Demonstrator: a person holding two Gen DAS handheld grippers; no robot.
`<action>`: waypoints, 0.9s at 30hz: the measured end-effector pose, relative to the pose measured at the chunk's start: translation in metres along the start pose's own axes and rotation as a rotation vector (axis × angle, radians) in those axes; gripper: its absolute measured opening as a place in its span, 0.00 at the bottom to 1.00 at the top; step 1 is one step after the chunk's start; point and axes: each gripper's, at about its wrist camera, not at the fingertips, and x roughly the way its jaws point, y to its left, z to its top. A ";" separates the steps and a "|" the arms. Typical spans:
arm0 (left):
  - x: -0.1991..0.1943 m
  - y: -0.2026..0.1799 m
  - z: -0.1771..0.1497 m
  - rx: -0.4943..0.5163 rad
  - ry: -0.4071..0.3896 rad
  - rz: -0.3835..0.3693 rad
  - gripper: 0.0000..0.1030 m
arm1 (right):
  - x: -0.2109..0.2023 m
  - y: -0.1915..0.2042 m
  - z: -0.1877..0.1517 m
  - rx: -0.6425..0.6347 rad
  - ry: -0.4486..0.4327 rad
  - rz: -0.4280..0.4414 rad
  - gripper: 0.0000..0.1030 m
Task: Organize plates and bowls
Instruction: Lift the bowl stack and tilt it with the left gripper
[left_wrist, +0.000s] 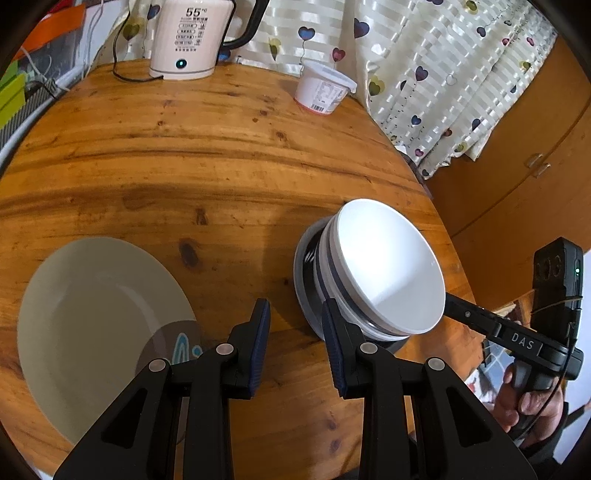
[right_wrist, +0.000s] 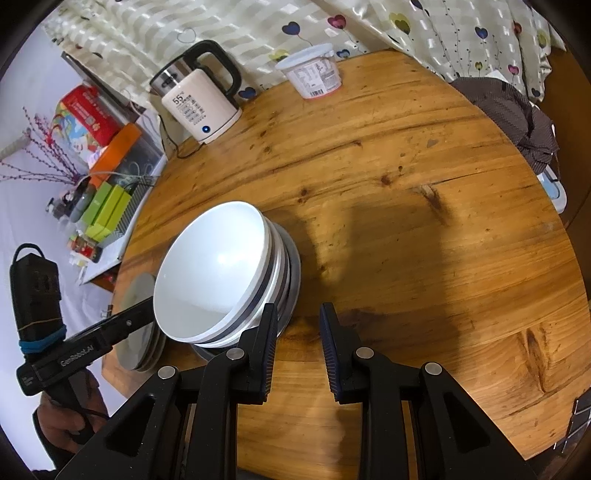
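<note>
Bowls stacked, plate still apart: we hover both tongs over the table (left_wrist: 221, 155).

The round wooden table carries everything; we judge the stacking is partly done, since the beige plate (left_wrist: 96, 314) lies alone near the front edge, well apart from the stack. That plate is shallow, with a grey and blue print at its near rim. The bowls (right_wrist: 218, 269) sit nested on a grey dish, the top one plain white and glossy, dark bands showing on the ones beneath. Our left tongs (left_wrist: 295, 332) hang between plate and bowls, jaws apart with nothing between them. Our right tongs (right_wrist: 298, 332) stand just beside the stack, jaws likewise apart and empty. A kettle (left_wrist: 188, 40) and a tub (left_wrist: 323, 88) stand at the far edge.
</note>
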 end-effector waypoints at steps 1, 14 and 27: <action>0.002 0.002 0.000 -0.007 0.006 -0.011 0.29 | 0.001 0.000 0.000 0.001 0.001 0.003 0.23; 0.016 0.008 0.002 -0.019 0.041 -0.070 0.29 | 0.012 -0.004 0.003 0.008 0.021 0.038 0.17; 0.023 0.018 0.005 -0.034 0.060 -0.098 0.29 | 0.020 -0.011 0.006 0.037 0.033 0.099 0.14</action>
